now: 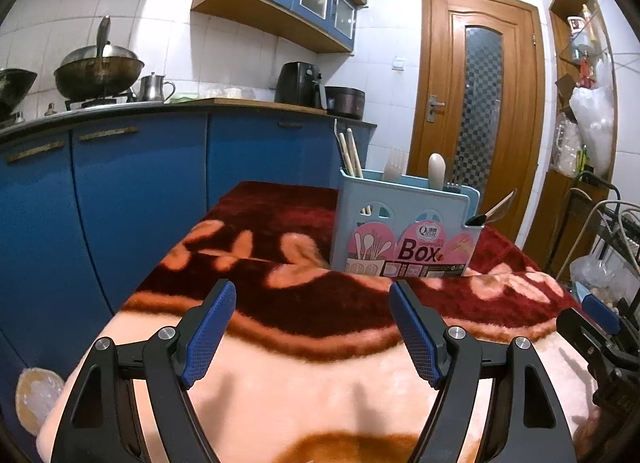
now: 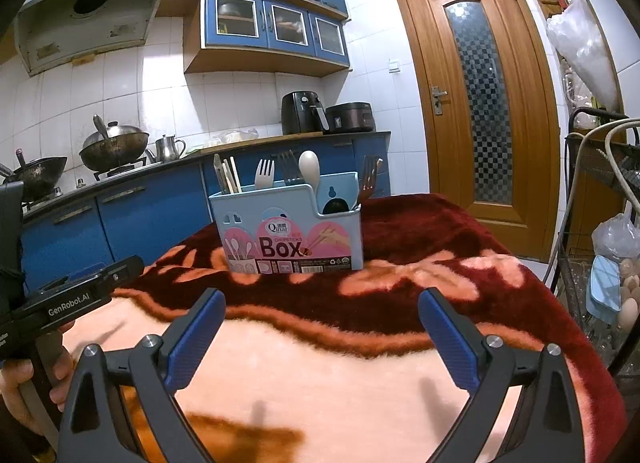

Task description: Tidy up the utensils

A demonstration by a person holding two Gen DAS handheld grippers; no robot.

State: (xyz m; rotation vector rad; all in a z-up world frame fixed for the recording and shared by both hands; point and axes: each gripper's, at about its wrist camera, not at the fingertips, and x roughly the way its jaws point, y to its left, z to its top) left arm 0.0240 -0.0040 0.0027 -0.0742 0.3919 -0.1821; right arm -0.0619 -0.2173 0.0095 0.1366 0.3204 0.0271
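A light blue utensil box [image 1: 404, 223] [image 2: 292, 229] with a pink "Box" label stands upright on the red and peach blanket [image 1: 320, 351] [image 2: 320, 359]. It holds chopsticks [image 1: 351, 155] [image 2: 228, 177], a white fork [image 2: 264, 174], a white spoon [image 1: 437, 171] [image 2: 310, 168] and dark utensils [image 2: 370, 179]. My left gripper [image 1: 312, 295] is open and empty, hovering over the blanket in front of the box. My right gripper [image 2: 322, 303] is open and empty, also short of the box. The left gripper's body shows at the left of the right wrist view [image 2: 72, 295].
Blue kitchen cabinets [image 1: 140, 191] with a wok [image 1: 98, 71], kettle and air fryer [image 2: 302, 112] stand behind the table. A wooden door [image 2: 480, 103] is at the back right. A wire rack [image 2: 600, 243] with bags and eggs stands close on the right.
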